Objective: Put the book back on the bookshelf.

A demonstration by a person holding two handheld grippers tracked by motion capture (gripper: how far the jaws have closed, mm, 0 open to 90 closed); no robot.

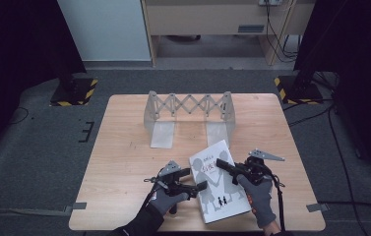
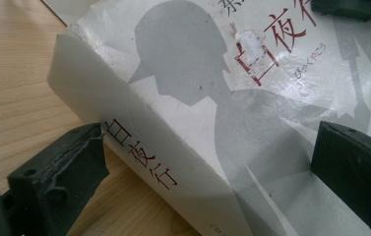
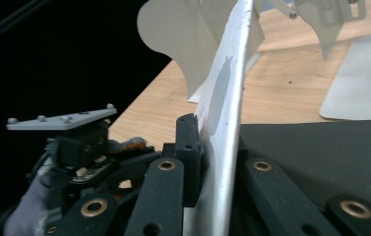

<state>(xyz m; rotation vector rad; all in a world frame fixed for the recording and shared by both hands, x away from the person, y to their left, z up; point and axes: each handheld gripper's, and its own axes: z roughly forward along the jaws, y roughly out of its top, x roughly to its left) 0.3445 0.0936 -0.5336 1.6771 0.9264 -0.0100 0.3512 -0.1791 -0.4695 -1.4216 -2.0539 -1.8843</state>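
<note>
1. The white paperback book (image 1: 219, 183) has a glossy paper jacket, creased and scuffed near its spine at the centre of the left gripper view.
2. The pale wooden table (image 1: 124, 147) looks smooth and matt, with visible grain.
3. The grey metal folding book rack (image 1: 189, 104) at upper centre has a dull satin sheen.
4. The black gripper pads (image 2: 57, 172) look like rough, matt rubber.

1 book (image 1: 220, 183) between the tongs, 1 expanding metal rack (image 1: 189, 116) beyond them, 2 grippers: left (image 1: 197, 180), right (image 1: 223, 164).
</note>
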